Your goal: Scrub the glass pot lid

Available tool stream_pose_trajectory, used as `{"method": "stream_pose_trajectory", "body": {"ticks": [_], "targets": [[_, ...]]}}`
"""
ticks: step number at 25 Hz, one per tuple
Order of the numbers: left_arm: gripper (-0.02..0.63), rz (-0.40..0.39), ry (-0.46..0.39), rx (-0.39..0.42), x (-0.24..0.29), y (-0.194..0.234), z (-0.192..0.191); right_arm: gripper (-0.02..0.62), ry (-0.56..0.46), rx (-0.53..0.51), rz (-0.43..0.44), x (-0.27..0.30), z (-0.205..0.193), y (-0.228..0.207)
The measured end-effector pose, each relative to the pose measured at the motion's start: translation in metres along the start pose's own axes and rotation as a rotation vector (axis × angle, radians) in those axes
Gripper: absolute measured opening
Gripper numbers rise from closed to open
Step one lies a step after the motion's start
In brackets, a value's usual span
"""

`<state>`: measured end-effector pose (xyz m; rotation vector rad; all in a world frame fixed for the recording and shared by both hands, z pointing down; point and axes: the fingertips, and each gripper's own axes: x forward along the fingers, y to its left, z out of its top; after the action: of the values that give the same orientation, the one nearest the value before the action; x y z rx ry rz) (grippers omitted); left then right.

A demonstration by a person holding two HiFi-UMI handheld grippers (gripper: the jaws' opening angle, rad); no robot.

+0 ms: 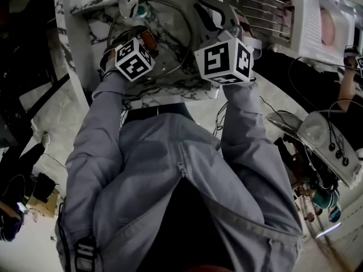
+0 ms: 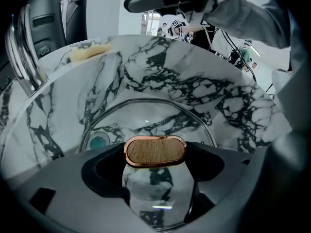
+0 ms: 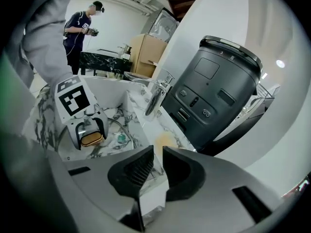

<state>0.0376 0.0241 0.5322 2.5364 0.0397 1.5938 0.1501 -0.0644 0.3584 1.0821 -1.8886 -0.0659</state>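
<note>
Now our left tongs (image 2: pixel 156 166) clamp the wooden knob (image 2: pixel 155 151) of the glass pot lid (image 2: pixel 146 113), which sits inside the marble sink (image 2: pixel 218 86). Our right tongs (image 3: pixel 156 166) are closed on nothing and point toward a yellow sponge (image 3: pixel 164 141) on the tabletop (image 3: pixel 146 118), beside a dark appliance (image 3: pixel 218 91).

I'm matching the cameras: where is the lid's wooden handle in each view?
Head view: wooden handle at upper left.
Left gripper view: wooden handle at lower centre, between the jaws.
Right gripper view: wooden handle left of centre.
Shared landmark: the teal drain.
</note>
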Motion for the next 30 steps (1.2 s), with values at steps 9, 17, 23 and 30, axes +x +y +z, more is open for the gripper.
{"method": "stream_pose_trajectory", "body": {"ticks": [9,17,23,30], "targets": [[0.383,-0.001,-0.077,-0.156,-0.020,0.010,0.004,0.202,0.108,-0.097,0.174,0.059,-0.007,-0.006],[0.231,0.070,-0.275,-0.354,-0.077,0.031,0.012,0.219,0.172,-0.222,0.223,0.097,-0.009,0.000],[0.032,0.157,-0.445,-0.465,-0.130,0.044,0.023,0.219,0.229,-0.297,0.223,0.113,-0.018,0.004],[0.029,0.200,-0.523,-0.532,-0.163,0.029,0.017,0.116,0.256,-0.347,0.148,0.105,-0.016,0.011]]}}
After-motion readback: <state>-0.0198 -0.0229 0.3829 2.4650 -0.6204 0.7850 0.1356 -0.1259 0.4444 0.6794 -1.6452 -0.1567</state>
